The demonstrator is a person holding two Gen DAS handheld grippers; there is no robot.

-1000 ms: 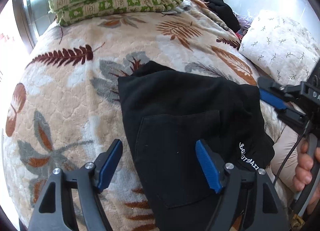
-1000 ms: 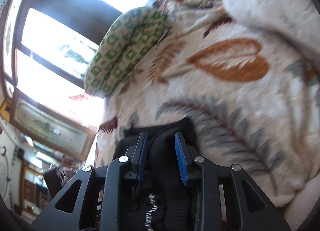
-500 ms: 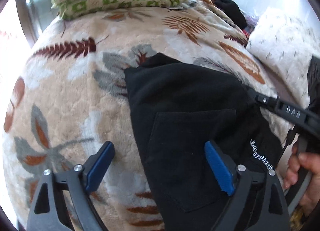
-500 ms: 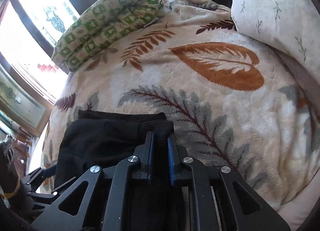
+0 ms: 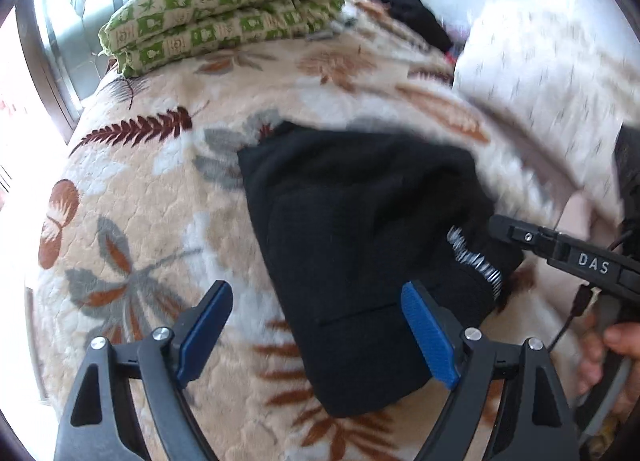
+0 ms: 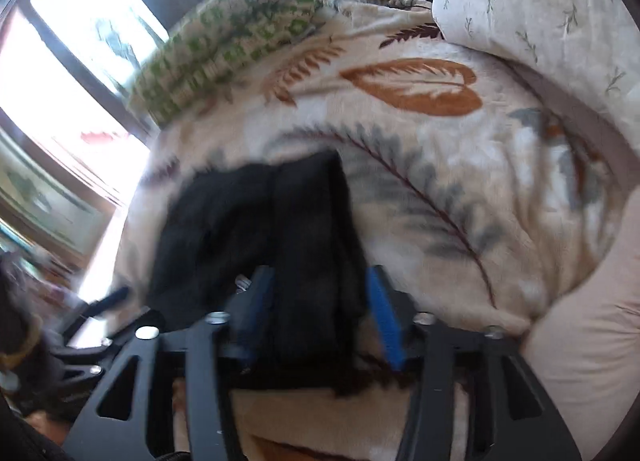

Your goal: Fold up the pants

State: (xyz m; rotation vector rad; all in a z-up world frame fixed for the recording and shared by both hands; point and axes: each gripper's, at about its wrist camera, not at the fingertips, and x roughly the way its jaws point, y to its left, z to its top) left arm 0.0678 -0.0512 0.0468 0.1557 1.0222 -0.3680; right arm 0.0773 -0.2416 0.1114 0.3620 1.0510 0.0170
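Daylight from a window falls on a bed (image 5: 132, 197) under a leaf-print blanket, where the work is done. From the right claw (image 6: 320, 313) outward: its jaws are opening, the blue pads stand clear on either side of the thick folded edge of the pants (image 5: 360, 229), so the cloth is between them but no longer pinched, as far as the blurred frame shows. The left claw (image 5: 320, 333) stands wide and is narrowing a little, hovering above the near edge of the pants; whether its right pad brushes the cloth I cannot tell. The pants are black, already folded into a compact block in the middle of the bed, with a white-lettered waistband at the right side. They look soft, limp and fairly light, a thick knit that will sag and slide apart if lifted by one layer only; I judge the best hold is across all layers at a folded edge or the waistband. Beyond lie a green checked quilt (image 5: 224, 13) and a white pillow (image 5: 552, 93). No containers show.
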